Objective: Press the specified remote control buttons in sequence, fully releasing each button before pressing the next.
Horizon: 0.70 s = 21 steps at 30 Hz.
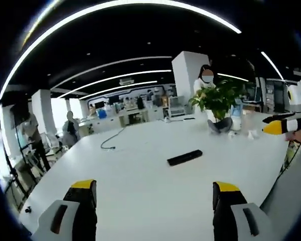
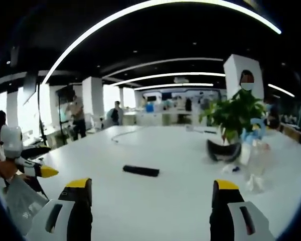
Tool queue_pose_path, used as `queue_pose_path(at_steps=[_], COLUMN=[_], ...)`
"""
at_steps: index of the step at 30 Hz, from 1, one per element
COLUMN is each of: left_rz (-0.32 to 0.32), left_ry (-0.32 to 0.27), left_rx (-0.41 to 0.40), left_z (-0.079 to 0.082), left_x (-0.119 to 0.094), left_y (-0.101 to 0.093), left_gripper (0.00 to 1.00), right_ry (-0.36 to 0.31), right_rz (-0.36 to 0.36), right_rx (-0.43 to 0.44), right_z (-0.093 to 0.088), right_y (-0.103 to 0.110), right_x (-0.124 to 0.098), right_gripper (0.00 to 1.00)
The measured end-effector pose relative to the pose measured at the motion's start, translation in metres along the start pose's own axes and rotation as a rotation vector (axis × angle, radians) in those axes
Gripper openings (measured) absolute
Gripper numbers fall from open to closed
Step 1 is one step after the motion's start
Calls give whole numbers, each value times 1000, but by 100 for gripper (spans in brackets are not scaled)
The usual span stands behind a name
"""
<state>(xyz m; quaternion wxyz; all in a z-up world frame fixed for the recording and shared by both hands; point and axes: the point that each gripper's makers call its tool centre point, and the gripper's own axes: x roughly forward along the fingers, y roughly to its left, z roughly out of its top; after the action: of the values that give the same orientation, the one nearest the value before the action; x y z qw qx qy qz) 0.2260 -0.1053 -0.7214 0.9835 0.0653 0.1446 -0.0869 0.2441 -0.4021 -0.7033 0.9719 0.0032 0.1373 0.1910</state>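
Reaching for the remote looks like the step in hand, since both tongs hang well back from it with nothing pinched. The left tongs stand spread wide, and the right tongs likewise. One remote lies flat near the middle of the white tabletop, well apart from everything else; in the right gripper view it sits ahead and a little left. Doing this well likely means closing one pair of tongs first so a single tip meets one button, coming down from above, and lifting fully clear between presses; the buttons are too small to make out from here. Counted: one remote, one potted plant, one black cable, two tongs.
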Motion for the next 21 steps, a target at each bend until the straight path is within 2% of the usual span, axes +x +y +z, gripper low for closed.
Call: queue_pose_path(at_steps=[2, 4, 6, 10, 12, 15, 18, 21], left_rz=[8, 29, 30, 5, 9, 24, 31, -7], left_ry=[31, 10, 9, 61, 94, 111, 81, 100], left_rx=[19, 55, 50, 46, 31, 28, 51, 50], left_z=[-5, -3, -5, -15, -20, -22, -17, -20], left_x=[1, 1, 5, 7, 6, 4, 2, 2], left_y=[1, 3, 2, -2, -2, 0, 0, -8], left_gripper=[100, 100, 100, 100, 100, 100, 100, 100], right_ry=[8, 13, 19, 31, 33, 32, 37, 31], right_rz=[4, 4, 3, 10, 12, 9, 1, -2], right_rx=[0, -6, -12, -18, -24, -33, -23, -10], right_z=[-1, -2, -3, -5, -5, -5, -6, -5], right_y=[1, 2, 3, 6, 7, 8, 5, 3], right_x=[0, 1, 1, 2, 2, 1, 0, -1], right_gripper=[98, 98, 98, 97, 97, 97, 97, 97])
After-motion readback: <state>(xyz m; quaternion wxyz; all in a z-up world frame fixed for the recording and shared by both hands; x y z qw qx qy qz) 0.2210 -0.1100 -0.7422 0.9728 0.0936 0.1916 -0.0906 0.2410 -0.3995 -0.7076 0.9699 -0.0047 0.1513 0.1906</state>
